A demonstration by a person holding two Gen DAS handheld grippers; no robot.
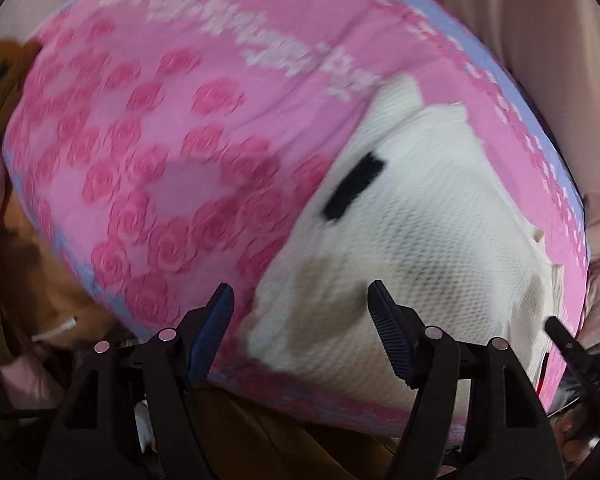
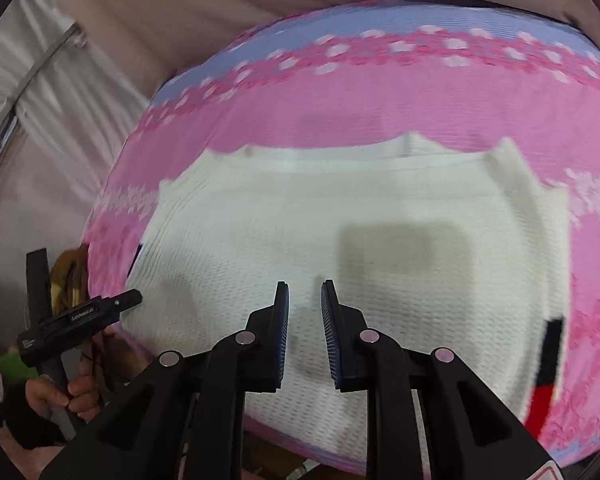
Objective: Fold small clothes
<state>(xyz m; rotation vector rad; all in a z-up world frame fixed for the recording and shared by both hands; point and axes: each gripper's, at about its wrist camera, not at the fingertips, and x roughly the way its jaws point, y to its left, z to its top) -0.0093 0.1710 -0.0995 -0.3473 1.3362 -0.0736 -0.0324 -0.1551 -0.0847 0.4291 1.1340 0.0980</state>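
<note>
A white knit garment (image 2: 340,248) lies flat on a pink rose-print cover (image 2: 340,108) with a lavender border, spread over a raised surface; beige curtain fabric (image 2: 180,12) hangs behind it on the far side. In the right wrist view the garment fills the middle of the cover, its ribbed edge running along the far side and a fold or seam down its right flank. A black patch (image 2: 552,344) with red below it shows at the garment's near right edge; what it belongs to is unclear. The right gripper (image 2: 305,304) sits low over the near middle of the garment, its blue-padded fingers set a narrow gap apart, with nothing between them; whether the tips touch the knit cannot be told. At far left of this view the left gripper's black finger (image 2: 128,298) points toward the garment's left edge, and the person's hand (image 2: 72,392) grips the handle below. In the left wrist view, blurred, the left gripper (image 1: 302,300) is spread wide with nothing clamped, positioned over the garment's near edge where white knit (image 1: 420,240) meets pink cover (image 1: 160,140). A black rectangular tag (image 1: 354,184) lies on the knit farther in. Brown and yellow clutter (image 1: 28,248) sits off the cover's left side.
</note>
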